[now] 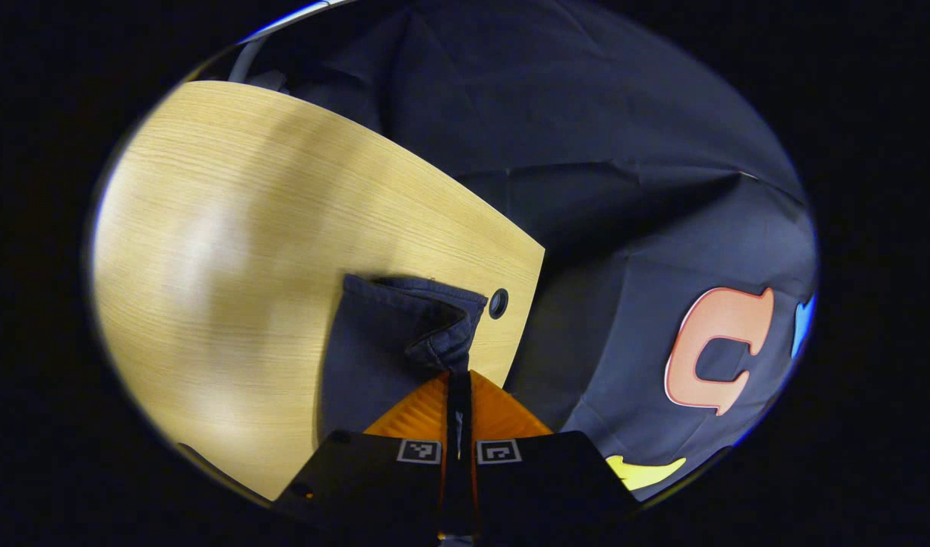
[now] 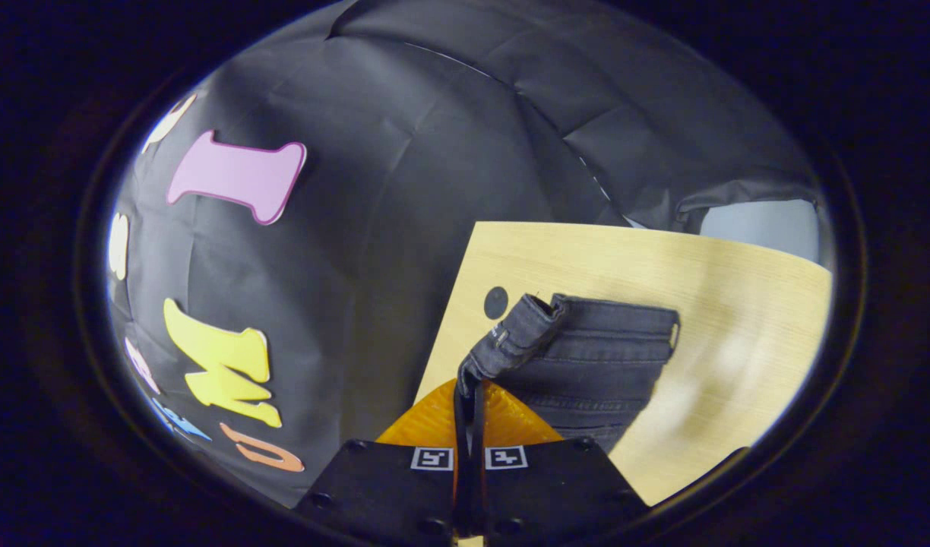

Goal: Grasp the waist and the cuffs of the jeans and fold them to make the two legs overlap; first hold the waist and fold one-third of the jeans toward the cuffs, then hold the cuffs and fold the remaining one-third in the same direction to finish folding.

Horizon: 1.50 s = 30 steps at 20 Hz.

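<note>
Dark blue jeans (image 1: 381, 334) lie on a light wooden table (image 1: 229, 243) near its corner. In the left gripper view my left gripper (image 1: 457, 374) is shut on a bunched hem end of the jeans, lifting it a little off the table. In the right gripper view the jeans' waist end (image 2: 594, 349) shows its stitched band, and my right gripper (image 2: 469, 384) is shut on the raised corner of that band. Fabric under both sets of fingers is hidden.
A round black hole (image 1: 498, 303) sits in the table near the corner, also seen as the hole (image 2: 496, 302) beside the waistband. The table edge (image 1: 526, 319) drops off close to the jeans. Bare wood stretches away on the far side (image 2: 738, 304).
</note>
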Each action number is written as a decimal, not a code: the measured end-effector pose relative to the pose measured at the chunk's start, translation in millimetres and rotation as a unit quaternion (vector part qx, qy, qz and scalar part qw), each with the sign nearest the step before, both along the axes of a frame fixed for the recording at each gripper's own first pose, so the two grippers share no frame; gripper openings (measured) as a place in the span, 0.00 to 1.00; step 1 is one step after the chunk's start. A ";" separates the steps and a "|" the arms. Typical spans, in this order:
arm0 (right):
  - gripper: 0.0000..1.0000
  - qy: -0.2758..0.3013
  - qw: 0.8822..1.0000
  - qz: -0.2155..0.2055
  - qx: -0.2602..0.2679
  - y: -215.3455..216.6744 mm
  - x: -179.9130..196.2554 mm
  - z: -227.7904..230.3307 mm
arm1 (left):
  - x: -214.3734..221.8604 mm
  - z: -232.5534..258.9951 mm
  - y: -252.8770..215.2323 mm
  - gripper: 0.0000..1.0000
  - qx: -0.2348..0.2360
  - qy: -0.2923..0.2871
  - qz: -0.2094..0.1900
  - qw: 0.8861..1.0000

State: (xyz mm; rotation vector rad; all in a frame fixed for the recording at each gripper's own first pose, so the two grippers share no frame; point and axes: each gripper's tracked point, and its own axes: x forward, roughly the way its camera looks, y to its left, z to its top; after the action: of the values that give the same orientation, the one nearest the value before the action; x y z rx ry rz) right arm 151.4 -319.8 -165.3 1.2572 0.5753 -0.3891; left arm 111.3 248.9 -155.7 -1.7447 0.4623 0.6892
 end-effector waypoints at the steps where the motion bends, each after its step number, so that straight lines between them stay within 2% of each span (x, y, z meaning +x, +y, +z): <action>1: 0.01 0.003 1.000 0.000 0.003 0.5 10.7 -7.7 | 12.1 -5.4 0.7 0.03 0.003 0.002 -0.005 1.000; 6: 0.01 0.026 0.999 0.014 -0.029 0.1 47.1 -57.0 | 61.0 -50.3 -2.2 0.03 0.021 0.035 -0.044 0.998; 11: 0.01 0.045 0.998 0.014 -0.048 -0.4 58.7 -88.8 | 71.7 -71.6 -0.2 0.03 0.048 0.054 -0.070 0.995; 13: 0.03 0.031 0.999 0.022 -0.038 5.5 61.4 -82.0 | 65.0 -78.7 1.8 0.04 0.088 0.080 -0.091 0.989; 14: 0.35 0.029 0.999 0.028 -0.033 10.2 59.7 -75.9 | 67.2 -72.6 10.3 0.06 0.134 0.072 -0.095 0.984; 16: 0.97 0.042 0.995 0.057 -0.063 14.4 49.6 -75.1 | 65.2 -54.8 21.2 0.69 0.238 0.062 -0.118 0.962; 17: 0.91 0.040 0.993 0.071 -0.082 15.2 44.8 -70.2 | 66.7 -44.1 20.1 1.00 0.274 0.052 -0.131 0.952; 18: 0.98 0.041 0.990 0.082 -0.102 15.3 37.1 -64.3 | 67.1 -26.5 16.8 1.00 0.304 0.033 -0.145 0.941; 19: 0.98 0.045 0.987 0.090 -0.122 14.2 24.3 -58.2 | 64.9 -7.4 11.6 0.99 0.333 0.016 -0.161 0.929; 21: 0.98 0.048 0.983 0.084 -0.154 3.1 -1.7 -44.4 | 54.4 33.7 -0.5 0.99 0.407 -0.015 -0.189 0.893; 22: 0.98 0.056 0.982 0.075 -0.163 -7.0 -16.1 -41.2 | 50.0 55.6 -7.6 0.99 0.449 -0.038 -0.196 0.871; 23: 0.98 0.061 0.982 0.065 -0.168 -14.5 -29.7 -40.5 | 46.1 75.4 -13.1 0.99 0.495 -0.059 -0.184 0.847; 24: 0.98 0.070 0.982 0.056 -0.166 -20.7 -44.4 -41.8 | 39.5 100.4 -23.5 0.99 0.537 -0.085 -0.182 0.819; 25: 0.98 0.077 0.983 0.048 -0.160 -24.8 -56.2 -46.2 | 31.5 117.8 -34.9 0.99 0.576 -0.099 -0.192 0.789; 29: 0.98 0.105 0.987 0.009 -0.119 -38.5 -91.6 -77.5 | -2.8 171.4 -96.3 0.98 0.713 -0.127 -0.237 0.648; 30: 0.92 0.107 0.989 0.002 -0.106 -38.5 -95.0 -85.1 | -12.0 183.6 -109.7 0.98 0.738 -0.133 -0.241 0.616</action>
State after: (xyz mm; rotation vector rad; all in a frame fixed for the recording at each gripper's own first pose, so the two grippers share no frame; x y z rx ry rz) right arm 56.4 -358.3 -250.4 1.0157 0.6995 -0.5721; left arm 99.3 139.2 27.9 -0.0592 0.0167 0.1800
